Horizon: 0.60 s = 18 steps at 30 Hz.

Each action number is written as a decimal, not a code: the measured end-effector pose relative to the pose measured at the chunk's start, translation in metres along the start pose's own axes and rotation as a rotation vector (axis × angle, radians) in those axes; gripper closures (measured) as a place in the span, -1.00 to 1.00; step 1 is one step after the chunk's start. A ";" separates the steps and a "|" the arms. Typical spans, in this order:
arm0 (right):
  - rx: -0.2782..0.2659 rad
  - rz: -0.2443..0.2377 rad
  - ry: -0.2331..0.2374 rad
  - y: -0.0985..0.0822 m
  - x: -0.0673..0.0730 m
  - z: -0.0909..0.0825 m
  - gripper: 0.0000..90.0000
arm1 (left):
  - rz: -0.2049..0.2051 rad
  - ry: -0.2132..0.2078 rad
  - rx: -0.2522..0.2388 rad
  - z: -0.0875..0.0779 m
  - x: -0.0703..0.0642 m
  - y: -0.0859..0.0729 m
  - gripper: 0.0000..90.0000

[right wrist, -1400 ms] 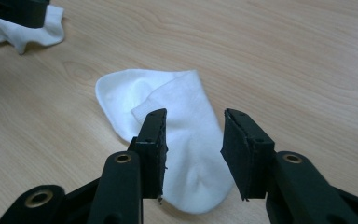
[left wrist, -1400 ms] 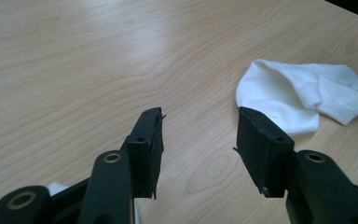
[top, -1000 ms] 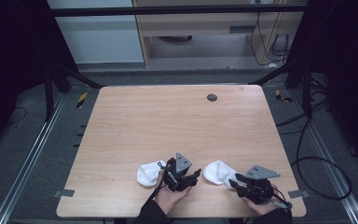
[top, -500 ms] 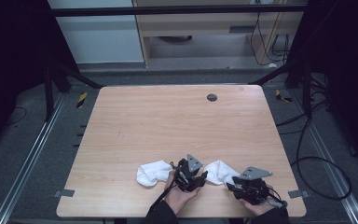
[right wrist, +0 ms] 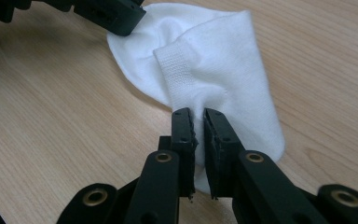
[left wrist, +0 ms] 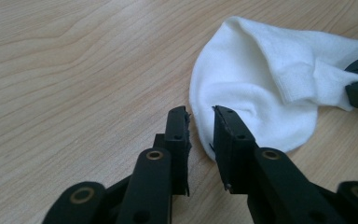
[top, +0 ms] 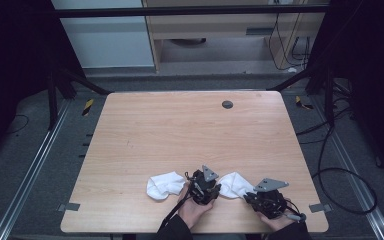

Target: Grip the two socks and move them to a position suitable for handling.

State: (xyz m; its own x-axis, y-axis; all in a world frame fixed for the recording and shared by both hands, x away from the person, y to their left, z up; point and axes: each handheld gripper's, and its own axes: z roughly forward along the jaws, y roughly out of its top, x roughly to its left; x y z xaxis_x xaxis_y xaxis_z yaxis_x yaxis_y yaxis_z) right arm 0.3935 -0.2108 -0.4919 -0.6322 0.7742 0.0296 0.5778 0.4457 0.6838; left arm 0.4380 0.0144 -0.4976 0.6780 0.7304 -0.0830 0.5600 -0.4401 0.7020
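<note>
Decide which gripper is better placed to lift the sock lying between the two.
Right: the right gripper, jaws just closing, pinches the sock by its cuff; the left gripper, jaws closing too, stands open at its edge.

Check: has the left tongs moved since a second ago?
Yes. The left tongs shifted right along the table's near edge, from the left sock toward the right sock.

- Light wooden desk (top: 145, 140), with a dark round hole (top: 227, 104) near its far edge.
- Two white socks lie by the near edge: left sock (top: 164, 184), right sock (top: 236, 183), well apart.
</note>
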 end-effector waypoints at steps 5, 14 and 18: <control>-0.071 0.032 -0.002 0.002 -0.003 -0.008 0.87 | 0.006 -0.004 0.015 0.000 -0.001 0.001 0.87; -0.190 0.120 -0.027 0.005 -0.012 -0.017 0.87 | 0.022 -0.003 0.027 0.001 -0.002 0.004 0.98; -0.230 0.211 -0.047 0.006 -0.024 -0.020 0.87 | 0.037 -0.006 0.031 0.001 -0.002 0.004 0.98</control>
State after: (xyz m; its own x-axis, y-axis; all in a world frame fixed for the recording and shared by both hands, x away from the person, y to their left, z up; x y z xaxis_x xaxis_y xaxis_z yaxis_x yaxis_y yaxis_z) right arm 0.4017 -0.2352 -0.4743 -0.4833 0.8609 0.1588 0.5583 0.1634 0.8134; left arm 0.4394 0.0110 -0.4949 0.7013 0.7102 -0.0616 0.5490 -0.4831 0.6820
